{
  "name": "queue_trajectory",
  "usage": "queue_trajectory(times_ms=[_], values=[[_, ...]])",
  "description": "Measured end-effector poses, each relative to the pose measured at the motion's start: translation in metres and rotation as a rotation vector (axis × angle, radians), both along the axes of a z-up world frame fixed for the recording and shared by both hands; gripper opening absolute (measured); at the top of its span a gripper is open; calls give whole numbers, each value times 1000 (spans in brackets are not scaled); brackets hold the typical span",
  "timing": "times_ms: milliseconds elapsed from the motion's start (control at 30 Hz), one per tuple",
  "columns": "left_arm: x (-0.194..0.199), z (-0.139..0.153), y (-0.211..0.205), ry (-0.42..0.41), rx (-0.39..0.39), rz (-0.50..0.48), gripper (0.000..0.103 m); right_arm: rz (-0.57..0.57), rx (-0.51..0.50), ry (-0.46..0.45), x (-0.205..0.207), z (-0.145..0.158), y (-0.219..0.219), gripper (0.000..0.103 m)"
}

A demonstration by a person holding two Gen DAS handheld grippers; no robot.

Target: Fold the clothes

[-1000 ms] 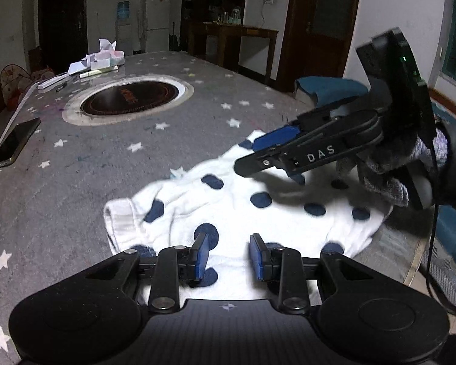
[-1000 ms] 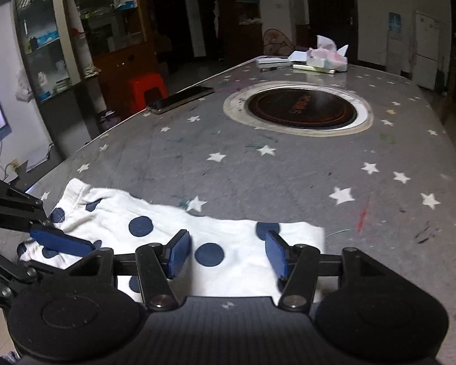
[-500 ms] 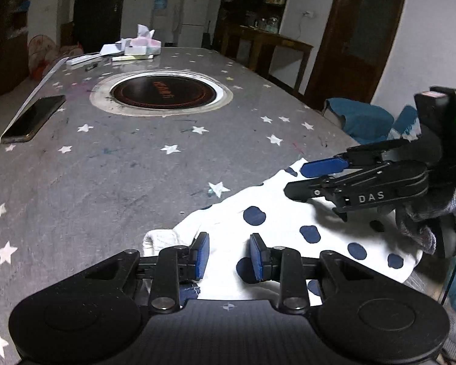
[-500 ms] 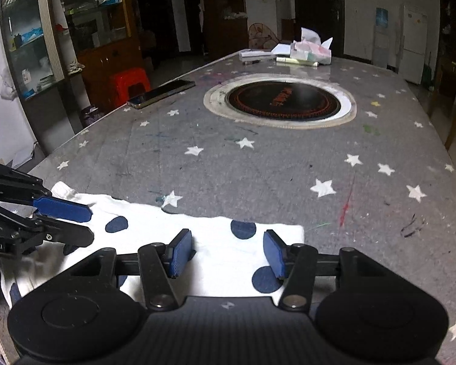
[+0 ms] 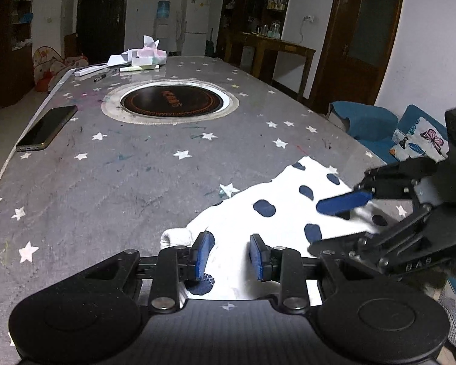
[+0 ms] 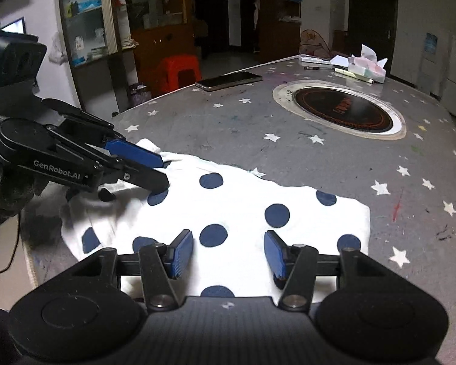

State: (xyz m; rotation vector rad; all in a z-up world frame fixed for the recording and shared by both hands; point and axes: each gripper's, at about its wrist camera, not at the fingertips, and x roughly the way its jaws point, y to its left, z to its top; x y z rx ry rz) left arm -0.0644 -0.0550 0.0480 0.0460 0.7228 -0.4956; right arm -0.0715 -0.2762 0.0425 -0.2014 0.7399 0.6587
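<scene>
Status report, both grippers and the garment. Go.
Left gripper open, over garment's near edge. Right gripper open, above the polka-dot garment, flat on table. Nothing in the way; phone well clear.

A soft white cloth garment (image 6: 243, 210) with matt navy dots lies on a grey star-print table cover (image 5: 112, 164), scuffed and marked with pen. The inset cooktop (image 5: 170, 101) shows glossy dark glass inside a brushed metal ring. A phone (image 5: 47, 127) has a shiny glass face. Crumpled paper tissues (image 5: 146, 53) sit at the far end. Both the left gripper (image 5: 229, 257) and the right gripper (image 6: 228, 254) are matt black plastic, with 2 ribbed blue pads (image 6: 182, 252) each.
</scene>
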Motion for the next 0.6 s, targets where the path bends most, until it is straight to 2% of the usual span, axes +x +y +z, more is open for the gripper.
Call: queue_trajectory(times_ms=[100,200,433,600], values=[[-9,7,-2,-26,7,-14,42,5,20,1,-10,12,-12,54],[-21,11,-6,-39,8,-53,45,32,13,-4,-28,22,-22,60],[-59,9,-36,-75,58,-270,46,102,-97,-1,-76,18,-27,61],[-74,-3,-65,-93,115,-390,46,44,-150,-22,-77,9,-33,59]])
